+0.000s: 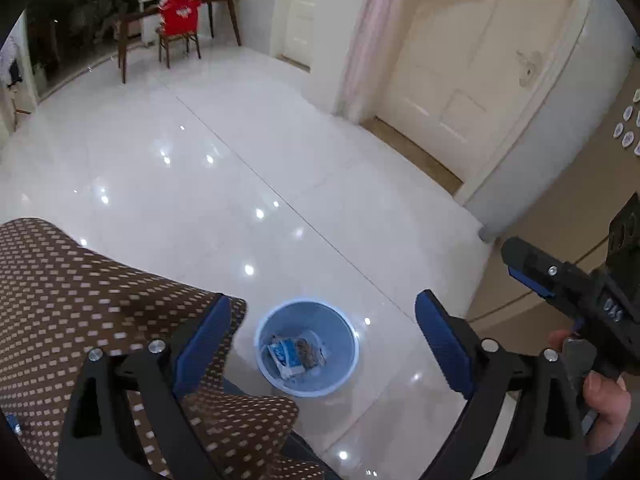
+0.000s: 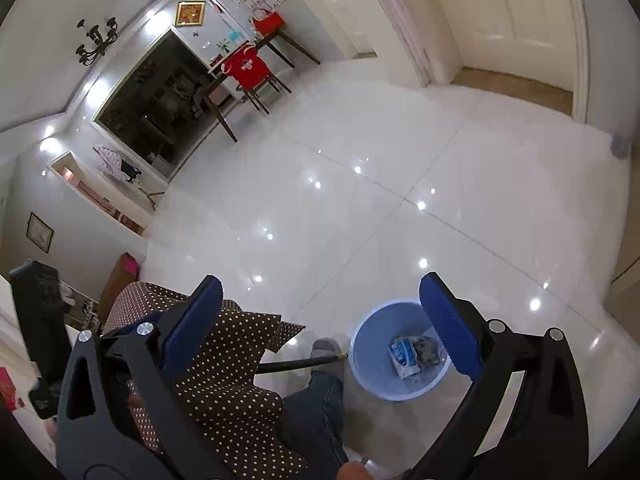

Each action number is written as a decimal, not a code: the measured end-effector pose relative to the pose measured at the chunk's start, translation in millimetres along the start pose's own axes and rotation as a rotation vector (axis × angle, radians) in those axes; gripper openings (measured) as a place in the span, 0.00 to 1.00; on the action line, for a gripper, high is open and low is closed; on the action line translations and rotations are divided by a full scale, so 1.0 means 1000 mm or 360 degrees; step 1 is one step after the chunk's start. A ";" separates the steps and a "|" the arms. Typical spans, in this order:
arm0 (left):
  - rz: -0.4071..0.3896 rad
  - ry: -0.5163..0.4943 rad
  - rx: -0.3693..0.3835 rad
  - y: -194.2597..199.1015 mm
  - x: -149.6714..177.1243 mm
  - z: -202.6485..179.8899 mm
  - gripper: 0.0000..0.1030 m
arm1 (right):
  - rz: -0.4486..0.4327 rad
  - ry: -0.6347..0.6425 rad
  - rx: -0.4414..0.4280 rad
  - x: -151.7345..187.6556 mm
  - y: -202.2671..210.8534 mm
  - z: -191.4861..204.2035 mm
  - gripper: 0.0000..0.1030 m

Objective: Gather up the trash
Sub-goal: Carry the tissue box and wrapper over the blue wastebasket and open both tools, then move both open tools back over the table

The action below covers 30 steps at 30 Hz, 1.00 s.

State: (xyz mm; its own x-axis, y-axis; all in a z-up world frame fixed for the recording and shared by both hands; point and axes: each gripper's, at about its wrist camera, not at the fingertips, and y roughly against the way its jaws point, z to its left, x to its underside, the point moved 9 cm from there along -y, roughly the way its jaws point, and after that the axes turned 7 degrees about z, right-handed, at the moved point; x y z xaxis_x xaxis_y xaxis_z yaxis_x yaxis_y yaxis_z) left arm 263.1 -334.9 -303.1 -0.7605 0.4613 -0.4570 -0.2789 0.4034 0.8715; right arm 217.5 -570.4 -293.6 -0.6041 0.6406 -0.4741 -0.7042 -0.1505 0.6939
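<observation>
Left tongs (image 1: pixel 324 320) spread wide, empty, right tongs (image 2: pixel 322 298) spread wide, empty, both above round light-blue plastic bin (image 2: pixel 366 360), crumpled blue-white wrapper trash (image 2: pixel 404 354) inside bin, brown dotted cloth (image 1: pixel 80 300) left of bin, glossy white tiled floor (image 1: pixel 240 184) under bin.

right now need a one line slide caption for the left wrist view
Open left gripper above a blue bin holding trash on white tile.

Both views are brightly and evenly lit from overhead. Small ceiling lamps are mirrored as white glare spots across the glossy tiled floor (image 1: pixel 248 184). Straight lines are bent by fisheye distortion, and black vignetting is seen at the corners.
</observation>
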 end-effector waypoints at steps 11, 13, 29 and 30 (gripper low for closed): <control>-0.0359 0.0000 -0.0065 0.111 0.008 0.010 0.90 | -0.0172 0.0331 0.0016 0.005 0.022 0.080 0.94; -0.0411 -0.0001 -0.0081 0.127 0.013 0.014 0.91 | -0.0176 0.0381 0.0006 0.007 0.023 0.095 0.94; -0.0631 0.0154 -0.0204 0.211 0.053 0.068 0.91 | -0.0078 0.0727 -0.0175 0.051 0.004 0.211 0.94; -0.0641 0.0171 -0.0210 0.215 0.058 0.076 0.91 | -0.0063 0.0747 -0.0178 0.054 0.002 0.215 0.94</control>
State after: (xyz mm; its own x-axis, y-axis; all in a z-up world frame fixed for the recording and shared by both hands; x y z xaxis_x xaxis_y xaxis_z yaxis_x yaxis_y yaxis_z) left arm 203.3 -161.6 -155.6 -0.6303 0.2002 -0.7501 -0.6332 0.4266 0.6459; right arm 263.8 -374.3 -200.8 -0.6608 0.2423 -0.7103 -0.7504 -0.2294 0.6199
